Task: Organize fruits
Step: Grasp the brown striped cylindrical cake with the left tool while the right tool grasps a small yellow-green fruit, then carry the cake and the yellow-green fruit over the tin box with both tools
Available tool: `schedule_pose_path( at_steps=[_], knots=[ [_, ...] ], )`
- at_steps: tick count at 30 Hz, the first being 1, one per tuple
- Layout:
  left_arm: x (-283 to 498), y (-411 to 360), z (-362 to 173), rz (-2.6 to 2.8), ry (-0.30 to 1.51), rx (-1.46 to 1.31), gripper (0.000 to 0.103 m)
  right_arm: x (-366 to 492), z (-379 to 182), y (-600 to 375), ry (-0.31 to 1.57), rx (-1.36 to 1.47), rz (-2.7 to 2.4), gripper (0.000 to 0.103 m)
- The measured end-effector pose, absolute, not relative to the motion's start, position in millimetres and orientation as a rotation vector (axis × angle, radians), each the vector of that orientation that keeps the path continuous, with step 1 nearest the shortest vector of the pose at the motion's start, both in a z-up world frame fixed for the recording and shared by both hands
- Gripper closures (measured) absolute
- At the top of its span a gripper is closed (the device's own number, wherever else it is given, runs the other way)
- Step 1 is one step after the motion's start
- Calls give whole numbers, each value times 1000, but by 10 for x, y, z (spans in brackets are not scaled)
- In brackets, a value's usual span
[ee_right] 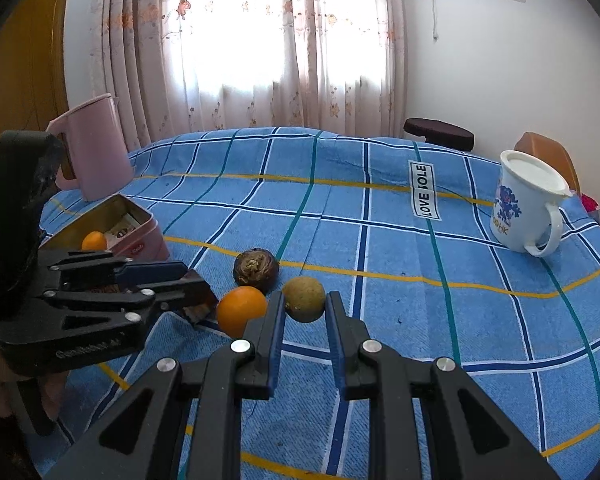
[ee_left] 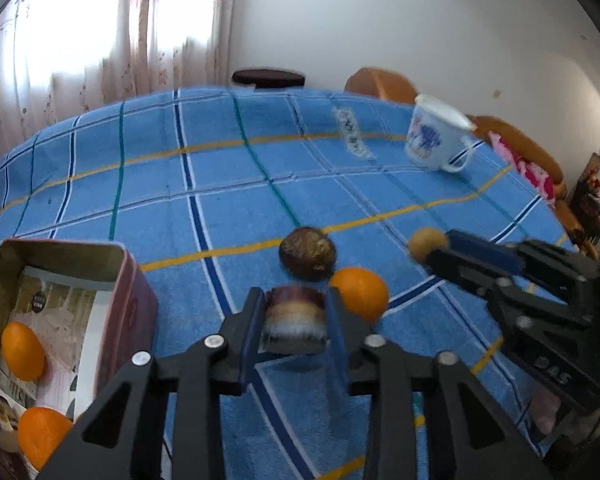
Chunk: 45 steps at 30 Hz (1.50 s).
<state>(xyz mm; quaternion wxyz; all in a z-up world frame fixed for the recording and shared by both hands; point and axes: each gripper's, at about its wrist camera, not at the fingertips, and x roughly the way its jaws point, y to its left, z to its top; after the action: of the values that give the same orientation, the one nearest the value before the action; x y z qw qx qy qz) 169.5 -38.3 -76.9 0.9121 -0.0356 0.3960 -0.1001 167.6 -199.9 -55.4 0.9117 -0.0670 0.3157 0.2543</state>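
Observation:
My left gripper (ee_left: 295, 308) is shut on a blurred purple-brown fruit (ee_left: 294, 320) held just above the blue checked cloth (ee_left: 220, 168). Beside it lie an orange (ee_left: 360, 292) and a dark brown round fruit (ee_left: 307, 254). My right gripper (ee_right: 304, 304) is shut on a small tan round fruit (ee_right: 304, 299). The left wrist view shows that right gripper (ee_left: 440, 248) at the right with the tan fruit (ee_left: 425, 242) at its tips. An open tin box (ee_left: 132, 280) at the left holds two oranges (ee_left: 22, 350). The right wrist view shows the left gripper (ee_right: 200, 284) next to the orange (ee_right: 242, 310).
A white mug with a blue print (ee_right: 528, 204) stands at the far right of the cloth. Behind the tin box (ee_right: 148, 236), a pink jug (ee_right: 92, 148) stands at the far left. A dark stool (ee_right: 438, 134) and a curtained window lie beyond the table.

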Motion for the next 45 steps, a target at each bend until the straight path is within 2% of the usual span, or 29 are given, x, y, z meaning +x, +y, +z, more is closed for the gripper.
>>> schedule_pose_path(
  at_steps=[1,3,5,27,45],
  knots=[
    [1742,-372,-828,-200,845,-93,56,1674,-551,-2003,649,-137,523,81],
    [1775,-330,-862,-209,866,-130,56,1677,-548,-2012,647,-133,524,82],
    [1749,-334,-846,-226,853,-130,66,1676,-549,-2012,646,-131,525,82],
    [1241,-401,-530,-153,583,-43,67,1400,-375,-2117,459,-106,541,82],
    [1013,-418,-423,-94,449,-5,67,1176,-278,-2208,320,-87,548,82]
  ],
)
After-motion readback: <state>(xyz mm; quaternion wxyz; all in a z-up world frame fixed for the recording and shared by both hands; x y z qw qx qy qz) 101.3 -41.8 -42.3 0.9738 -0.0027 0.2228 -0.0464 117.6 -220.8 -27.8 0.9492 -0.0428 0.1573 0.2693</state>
